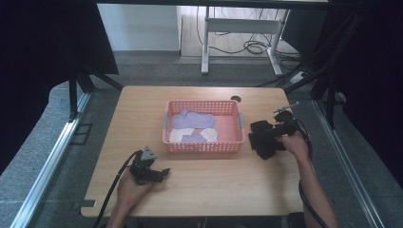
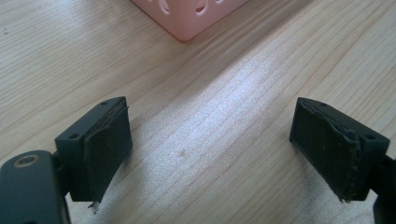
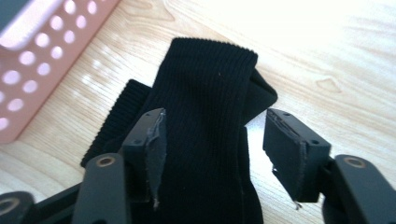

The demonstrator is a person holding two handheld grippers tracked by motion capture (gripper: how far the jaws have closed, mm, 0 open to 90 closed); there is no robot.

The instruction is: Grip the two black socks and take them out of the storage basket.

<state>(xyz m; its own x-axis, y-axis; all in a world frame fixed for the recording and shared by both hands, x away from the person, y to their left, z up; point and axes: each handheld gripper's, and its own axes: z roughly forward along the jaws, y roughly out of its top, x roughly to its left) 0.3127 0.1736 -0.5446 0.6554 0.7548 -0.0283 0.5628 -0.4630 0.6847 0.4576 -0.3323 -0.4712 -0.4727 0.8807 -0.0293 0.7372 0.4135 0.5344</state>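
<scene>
Black socks (image 3: 205, 135) run under the right gripper (image 3: 212, 149), ends hidden.

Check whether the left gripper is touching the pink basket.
Apart. The left gripper view shows the left gripper open over bare table, the pink basket corner well beyond.

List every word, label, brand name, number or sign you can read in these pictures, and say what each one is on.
None: no readable text appears anywhere.
Pink basket: no label, only perforated walls.
Black socks: plain ribbed knit, no logo.
Left hand-held gripper and right hand-held gripper: no markings visible.
Wooden table: bare grain.
</scene>
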